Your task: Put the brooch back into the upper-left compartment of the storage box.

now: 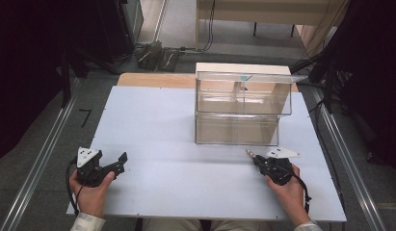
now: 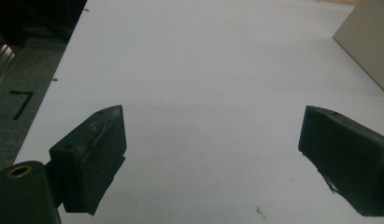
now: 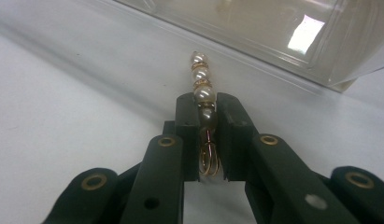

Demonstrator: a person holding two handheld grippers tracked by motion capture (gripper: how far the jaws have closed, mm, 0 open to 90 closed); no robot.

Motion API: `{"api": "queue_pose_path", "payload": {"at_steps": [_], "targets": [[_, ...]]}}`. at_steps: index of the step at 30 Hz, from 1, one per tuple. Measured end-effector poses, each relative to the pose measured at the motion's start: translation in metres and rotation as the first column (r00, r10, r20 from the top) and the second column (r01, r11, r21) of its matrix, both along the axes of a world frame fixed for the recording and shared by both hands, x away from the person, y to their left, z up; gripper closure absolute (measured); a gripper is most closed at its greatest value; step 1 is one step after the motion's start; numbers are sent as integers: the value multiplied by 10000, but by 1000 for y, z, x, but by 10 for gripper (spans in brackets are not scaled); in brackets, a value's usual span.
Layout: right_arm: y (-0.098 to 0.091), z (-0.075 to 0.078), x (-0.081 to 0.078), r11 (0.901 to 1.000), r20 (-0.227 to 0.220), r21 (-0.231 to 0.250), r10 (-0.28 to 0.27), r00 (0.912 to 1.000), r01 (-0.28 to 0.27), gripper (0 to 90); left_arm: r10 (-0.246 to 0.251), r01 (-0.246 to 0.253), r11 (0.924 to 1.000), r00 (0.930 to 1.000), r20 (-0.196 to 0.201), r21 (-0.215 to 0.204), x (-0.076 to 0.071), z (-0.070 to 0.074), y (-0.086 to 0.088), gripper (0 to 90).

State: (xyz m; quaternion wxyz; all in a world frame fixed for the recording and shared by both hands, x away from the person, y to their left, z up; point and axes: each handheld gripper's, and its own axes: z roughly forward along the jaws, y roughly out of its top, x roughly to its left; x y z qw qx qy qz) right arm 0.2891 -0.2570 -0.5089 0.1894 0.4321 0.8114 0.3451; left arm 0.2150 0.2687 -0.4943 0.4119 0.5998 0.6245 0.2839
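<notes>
My right gripper (image 3: 207, 105) has its jaws pinched on a pearl bracelet (image 3: 202, 88). The jaws press its sides, and a run of cream pearls with small gold spacers pokes out past the tips toward twelve o'clock. Behind the pads, a loop of gold wire (image 3: 208, 161) sits in the gap, with a thin reddish strand running into it. How the bracelet ends beyond the last pearl I cannot make out, and its back part is hidden between the jaws. In the high view this gripper (image 1: 253, 157) sits at about five o'clock on the white table (image 1: 152, 139), with the bracelet (image 1: 250, 153) as a tiny pale streak at its tip, too small to read there.

Just beyond the pearls, toward one o'clock, stands a clear plastic box (image 3: 255, 28), cut off by the frame's top edge. From above it is a two-tier transparent case (image 1: 243, 106) at about one o'clock on the table, with a divider in its upper tier. I see nothing lying inside, though glare on the walls makes that hard to judge.

My left gripper (image 2: 208, 154) rests at about seven o'clock on the table (image 2: 203, 70), jaws spread wide with bare tabletop between them.
</notes>
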Motion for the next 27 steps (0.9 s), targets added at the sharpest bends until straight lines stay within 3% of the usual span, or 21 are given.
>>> {"api": "queue_pose_path", "payload": {"at_steps": [19, 27], "targets": [[-4, 11, -14, 9986, 2, 460, 257, 9997, -257, 781, 4, -3, 10000, 10000, 20, -33, 0, 0, 1, 82], [-7, 20, -27, 9961, 127, 780, 398, 9991, -407, 781, 21, -21, 10000, 10000, 11, -31, 0, 0, 1, 82]]}}
